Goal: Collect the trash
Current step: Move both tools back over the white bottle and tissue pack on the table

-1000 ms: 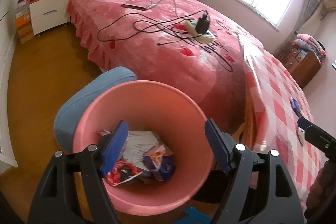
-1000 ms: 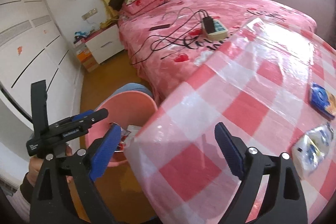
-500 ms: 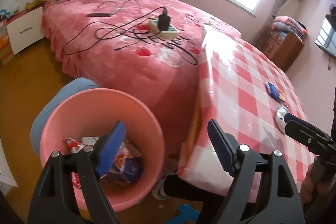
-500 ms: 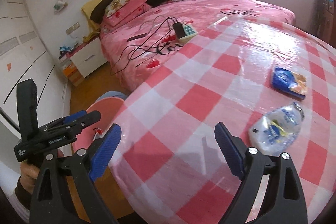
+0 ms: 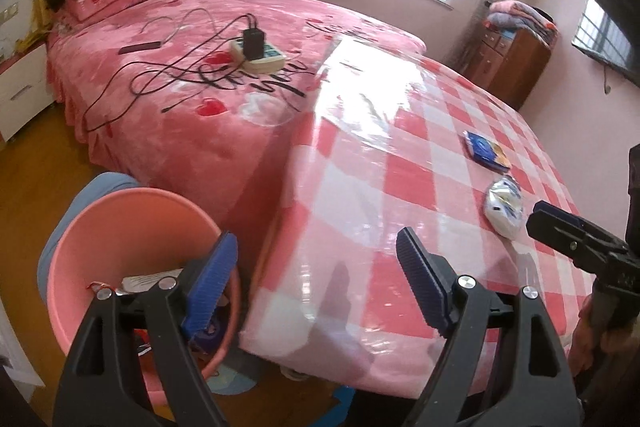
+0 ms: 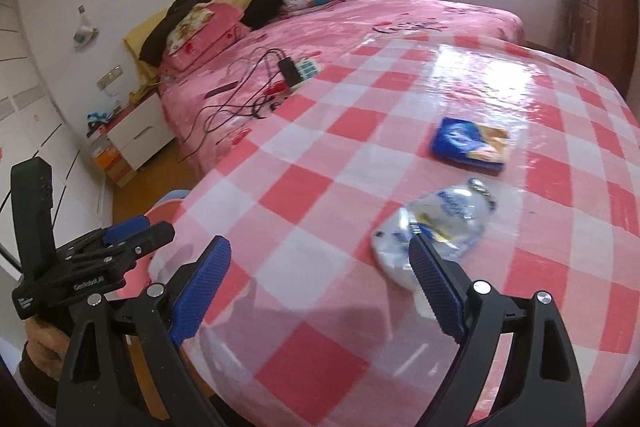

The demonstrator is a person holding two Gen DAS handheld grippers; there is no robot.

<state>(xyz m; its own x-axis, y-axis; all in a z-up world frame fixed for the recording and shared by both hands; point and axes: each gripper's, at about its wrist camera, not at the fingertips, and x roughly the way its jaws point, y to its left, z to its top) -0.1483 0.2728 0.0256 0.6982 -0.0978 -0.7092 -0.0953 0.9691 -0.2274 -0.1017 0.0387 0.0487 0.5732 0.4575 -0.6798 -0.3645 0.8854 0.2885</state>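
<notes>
Two sets of blue-padded jaws gape empty: the left gripper, lately widening, hangs between the round pink plastic bin of wrappers and the checked tablecloth; the right gripper hangs beside a crumpled clear plastic bottle, near a flat blue snack packet.

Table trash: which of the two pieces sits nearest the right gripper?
The clear crumpled plastic bottle, lying just past the right gripper and partly behind one fingertip. The blue snack packet lies farther up the checked tablecloth.
</notes>
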